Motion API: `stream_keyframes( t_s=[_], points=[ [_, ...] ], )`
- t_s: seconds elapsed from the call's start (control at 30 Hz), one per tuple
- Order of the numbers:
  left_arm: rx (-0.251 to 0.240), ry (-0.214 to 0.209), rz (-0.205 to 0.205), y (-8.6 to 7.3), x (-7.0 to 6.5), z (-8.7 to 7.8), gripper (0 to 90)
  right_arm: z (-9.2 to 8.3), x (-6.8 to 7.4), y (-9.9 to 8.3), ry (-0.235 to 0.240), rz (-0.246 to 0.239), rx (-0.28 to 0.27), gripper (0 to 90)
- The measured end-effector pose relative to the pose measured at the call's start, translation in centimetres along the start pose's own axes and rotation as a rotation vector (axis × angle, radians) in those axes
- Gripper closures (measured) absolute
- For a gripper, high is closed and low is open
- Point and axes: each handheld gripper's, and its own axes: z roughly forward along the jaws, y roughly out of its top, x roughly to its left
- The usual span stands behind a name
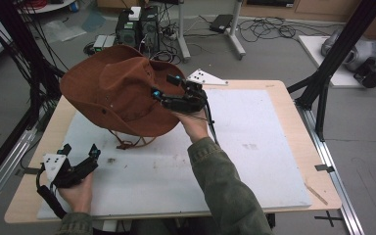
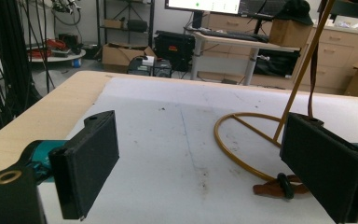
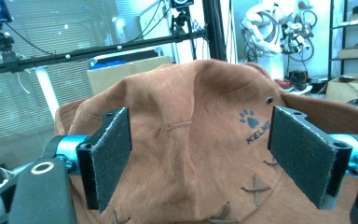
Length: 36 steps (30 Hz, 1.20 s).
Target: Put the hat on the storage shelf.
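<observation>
A brown suede wide-brimmed hat (image 1: pixel 117 88) perches tilted on a gold wire stand (image 2: pixel 223 144) over the left half of the white mat. Its leather chin strap (image 1: pixel 129 142) dangles onto the mat beneath it. My right gripper (image 1: pixel 163 85) is at the hat's right brim, open. In the right gripper view the hat's crown (image 3: pixel 200 116) lies beyond and between the wide-apart pads (image 3: pixel 109 154), which do not press on it. My left gripper (image 1: pixel 81 148) rests near the front left corner of the table, open, with nothing between its pads (image 2: pixel 91 158). The strap's end (image 2: pixel 270 189) lies just ahead of it.
The white mat (image 1: pixel 254 147) covers most of the wooden table (image 1: pixel 293 98). A grey three-cornered plate (image 1: pixel 205 77) lies at the table's far edge. Black frame posts (image 1: pixel 323 83) stand at the right, and cables hang at the left. Boxes and cables lie on the floor beyond.
</observation>
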Motion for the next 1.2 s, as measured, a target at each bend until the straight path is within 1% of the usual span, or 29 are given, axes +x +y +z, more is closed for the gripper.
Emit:
stream_keyframes(
  t_s=[0.07,0.1,0.2,0.27,0.4,0.43,0.47,0.5,0.63,0.67,0.8,0.83,0.93,0.97,1.0,1.03,1.07,1.1,1.13,1.17,1.2],
  points=[
    [0.002,0.001,0.0,0.0,0.0,0.0,11.8,-1.0,-0.3,0.3,-0.017,0.0,-0.008,21.3],
    [0.001,0.001,0.0,0.0,0.0,0.0,11.8,-1.0,-0.3,0.3,-0.017,0.0,-0.008,21.3],
    [0.0,0.001,0.0,0.0,0.0,0.0,11.8,-2.2,-0.8,0.5,-0.043,-0.007,-0.016,21.0],
    [0.005,0.002,0.005,0.0,0.0,0.0,11.8,-3.2,-1.1,0.5,-0.063,-0.023,-0.027,20.9],
    [0.0,0.003,0.009,0.0,-0.1,0.1,11.8,-5.6,-1.9,0.5,-0.116,-0.03,-0.027,17.6],
    [0.0,0.002,0.01,0.0,-0.1,0.1,11.8,-7.0,-2.4,0.6,-0.152,-0.035,-0.027,13.5],
    [0.0,0.003,0.009,0.0,-0.1,0.1,11.8,-7.0,-2.4,0.6,-0.152,-0.035,-0.027,13.5],
    [0.003,0.003,0.01,0.0,-0.1,0.1,11.8,-7.7,-2.6,0.6,-0.174,-0.04,-0.029,12.9],
    [0.004,0.004,0.009,0.0,-0.1,0.1,11.8,-10.8,-3.4,0.7,-0.253,-0.069,-0.039,11.8],
    [0.003,0.004,0.009,0.0,-0.1,0.1,11.8,-12.3,-3.7,0.6,-0.29,-0.077,-0.047,11.8],
    [0.004,0.004,0.009,0.0,-0.1,0.1,11.8,-15.2,-4.3,0.2,-0.359,-0.083,-0.037,11.3],
    [0.003,0.004,0.009,0.0,-0.1,0.1,11.8,-15.2,-4.3,0.2,-0.359,-0.083,-0.037,11.3],
    [0.004,0.005,0.009,0.0,-0.1,0.1,11.8,-17.1,-4.6,0.0,-0.412,-0.087,-0.026,11.2],
    [0.004,0.004,0.008,0.0,-0.1,0.1,11.8,-18.2,-4.8,-0.2,-0.442,-0.089,-0.02,10.4],
    [0.004,0.004,0.008,0.0,-0.1,0.1,11.8,-18.2,-4.8,-0.2,-0.442,-0.089,-0.02,10.4],
    [0.004,0.004,0.008,0.0,-0.1,0.1,11.8,-18.8,-4.8,-0.4,-0.454,-0.092,-0.021,10.4],
    [0.004,0.004,0.008,0.0,-0.2,0.1,11.8,-19.8,-5.0,-0.9,-0.482,-0.087,-0.031,10.4],
    [0.005,0.004,0.008,0.0,-0.1,0.1,11.8,-19.8,-5.0,-0.9,-0.482,-0.087,-0.031,10.4],
    [0.005,0.004,0.008,0.0,-0.2,0.1,11.8,-20.6,-5.0,-1.4,-0.521,-0.088,-0.031,10.5],
    [0.006,0.004,0.007,0.0,-0.2,0.1,11.8,-20.6,-5.0,-1.4,-0.521,-0.088,-0.031,10.5],
    [0.007,0.004,0.006,0.0,-0.2,0.1,11.8,-20.9,-5.0,-1.8,-0.542,-0.084,-0.036,10.5]
  ],
)
